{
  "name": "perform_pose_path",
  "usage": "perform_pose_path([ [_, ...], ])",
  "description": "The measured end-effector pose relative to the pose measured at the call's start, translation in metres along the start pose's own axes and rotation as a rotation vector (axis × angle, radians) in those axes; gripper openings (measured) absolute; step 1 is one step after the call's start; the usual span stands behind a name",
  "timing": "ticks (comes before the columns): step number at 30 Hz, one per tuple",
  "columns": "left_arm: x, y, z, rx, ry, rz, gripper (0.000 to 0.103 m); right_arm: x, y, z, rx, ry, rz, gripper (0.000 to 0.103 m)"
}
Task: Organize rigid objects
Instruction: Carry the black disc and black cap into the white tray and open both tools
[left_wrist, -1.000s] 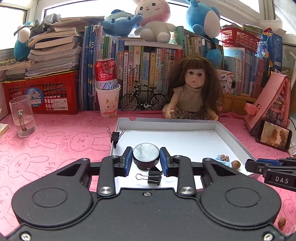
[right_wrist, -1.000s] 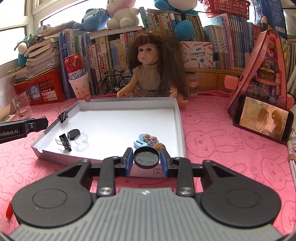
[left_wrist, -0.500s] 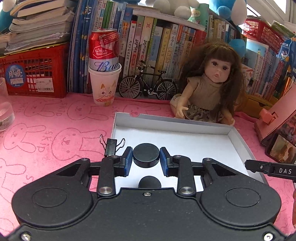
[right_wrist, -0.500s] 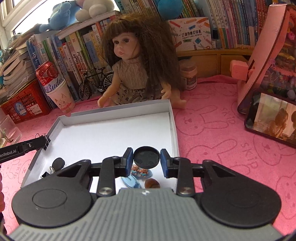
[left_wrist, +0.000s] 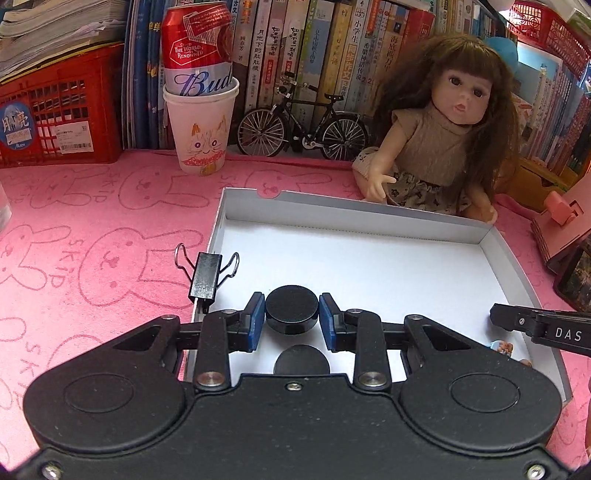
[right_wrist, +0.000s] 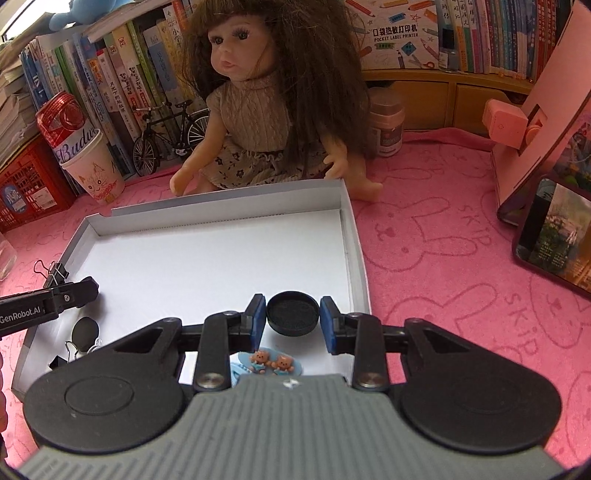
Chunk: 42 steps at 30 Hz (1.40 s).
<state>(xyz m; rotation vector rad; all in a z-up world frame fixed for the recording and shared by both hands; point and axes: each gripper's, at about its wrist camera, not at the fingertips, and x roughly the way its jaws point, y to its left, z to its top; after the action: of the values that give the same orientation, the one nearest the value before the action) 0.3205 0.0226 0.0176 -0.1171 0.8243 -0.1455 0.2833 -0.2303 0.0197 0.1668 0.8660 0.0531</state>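
Observation:
My left gripper (left_wrist: 292, 317) is shut on a black round container (left_wrist: 292, 314) and holds it over the near left part of the white tray (left_wrist: 362, 218). Its dark shadow or another black disc (left_wrist: 301, 363) lies on the tray floor just below. My right gripper (right_wrist: 293, 318) is shut on a black round lid (right_wrist: 293, 317), hollow side up, over the tray's (right_wrist: 229, 206) near right corner. A blue bear hair clip (right_wrist: 271, 363) lies on the tray under it. The left gripper's tip (right_wrist: 55, 301) shows at the tray's left side.
A black binder clip (left_wrist: 207, 275) is clipped on the tray's left wall. A doll (left_wrist: 439, 140), a toy bicycle (left_wrist: 303, 127), a paper cup with a can (left_wrist: 201, 125) and books stand behind. A phone (right_wrist: 554, 236) leans at the right. Another binder clip (right_wrist: 70, 354) lies in the tray.
Both grippers have moved forward and lower over the tray, each still holding its black piece. The doll and the back wall look closer now.

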Motion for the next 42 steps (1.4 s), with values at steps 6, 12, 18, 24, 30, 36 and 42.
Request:
perform_pose_path([
  [6,0.004,-0.006,-0.008,0.059,-0.002,0.027,0.030,0.004,0.001,-0.003,-0.014,0.008,-0.005,0.036],
  [12,0.000,-0.013,-0.015,0.118,0.001,0.036,0.030,0.001,0.003,-0.007,-0.051,0.013,0.003,0.036],
  [18,-0.006,-0.014,-0.024,0.148,-0.002,0.043,0.030,-0.006,0.006,-0.014,-0.093,0.023,0.001,0.036],
  [24,-0.011,-0.013,-0.030,0.161,-0.005,0.045,0.030,-0.010,0.005,-0.017,-0.097,0.027,0.002,0.037],
  [30,-0.015,-0.012,-0.034,0.164,-0.009,0.050,0.030,-0.014,0.004,-0.022,-0.100,0.024,0.003,0.040],
  [36,-0.018,-0.012,-0.036,0.167,-0.014,0.052,0.030,-0.016,0.005,-0.026,-0.101,0.018,0.002,0.040],
  [42,-0.022,-0.013,-0.039,0.158,-0.026,0.052,0.043,-0.018,0.007,-0.029,-0.108,0.005,0.011,0.056],
])
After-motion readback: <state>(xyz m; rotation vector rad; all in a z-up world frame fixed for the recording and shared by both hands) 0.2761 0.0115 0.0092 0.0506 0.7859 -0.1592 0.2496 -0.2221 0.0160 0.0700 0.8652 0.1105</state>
